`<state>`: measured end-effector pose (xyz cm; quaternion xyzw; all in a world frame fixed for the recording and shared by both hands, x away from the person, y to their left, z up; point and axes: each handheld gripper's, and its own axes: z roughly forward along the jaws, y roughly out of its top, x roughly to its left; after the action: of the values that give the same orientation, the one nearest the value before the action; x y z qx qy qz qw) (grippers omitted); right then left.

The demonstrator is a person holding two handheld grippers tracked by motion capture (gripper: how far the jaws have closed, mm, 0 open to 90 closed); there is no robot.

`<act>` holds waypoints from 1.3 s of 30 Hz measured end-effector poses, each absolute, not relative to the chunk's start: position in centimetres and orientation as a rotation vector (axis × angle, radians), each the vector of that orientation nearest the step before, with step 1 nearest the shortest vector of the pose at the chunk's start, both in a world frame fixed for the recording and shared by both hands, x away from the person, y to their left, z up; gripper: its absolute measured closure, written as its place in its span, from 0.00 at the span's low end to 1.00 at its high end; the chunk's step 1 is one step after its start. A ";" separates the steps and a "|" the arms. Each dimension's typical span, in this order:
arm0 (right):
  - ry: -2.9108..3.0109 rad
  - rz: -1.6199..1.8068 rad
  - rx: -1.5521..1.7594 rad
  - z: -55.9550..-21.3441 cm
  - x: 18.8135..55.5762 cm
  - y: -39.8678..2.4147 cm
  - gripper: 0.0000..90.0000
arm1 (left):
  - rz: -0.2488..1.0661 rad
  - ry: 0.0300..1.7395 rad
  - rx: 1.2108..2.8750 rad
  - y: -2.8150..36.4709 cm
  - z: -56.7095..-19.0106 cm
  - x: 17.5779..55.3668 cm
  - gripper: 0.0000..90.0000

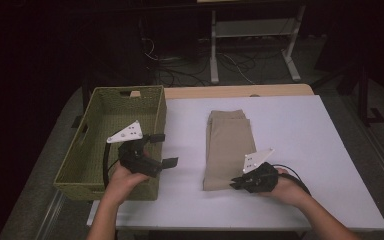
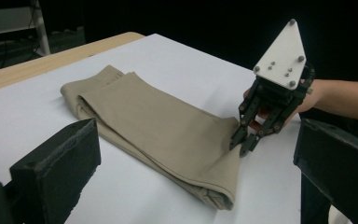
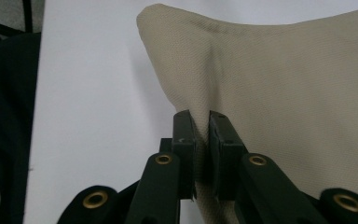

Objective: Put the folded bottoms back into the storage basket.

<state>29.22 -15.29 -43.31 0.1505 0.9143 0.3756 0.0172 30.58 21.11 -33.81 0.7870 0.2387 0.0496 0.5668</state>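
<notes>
Lying folded mid-table: tan trousers (image 1: 227, 147), right of green woven basket (image 1: 156, 107). Near right corner pinched by right gripper (image 1: 236, 183), jaws clenched on cloth. Left gripper (image 1: 166, 149) released, jaws apart, hovering at basket's right wall. Best handled by lifting low and evenly; probably second grip needed on far end to prevent unfolding.

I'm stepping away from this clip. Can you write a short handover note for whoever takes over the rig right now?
Right tool: shut on the near edge of the folded khaki trousers.
Left tool: open, holding nothing, over the near right corner of the green basket.
Trousers lie folded on the white table, right of the basket.
Done: edge gripped. Left: probably lifting them into the basket.
</notes>
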 end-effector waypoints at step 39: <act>2.761 1.259 0.606 -42.1 25.6 -18.7 0.50 | 0.112 0.562 1.847 21.1 -33.8 30.6 0.01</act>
<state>25.64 -18.66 -42.06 0.1957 0.8920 0.4068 0.0233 30.61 21.11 -33.82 0.7860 0.2392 0.0478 0.5680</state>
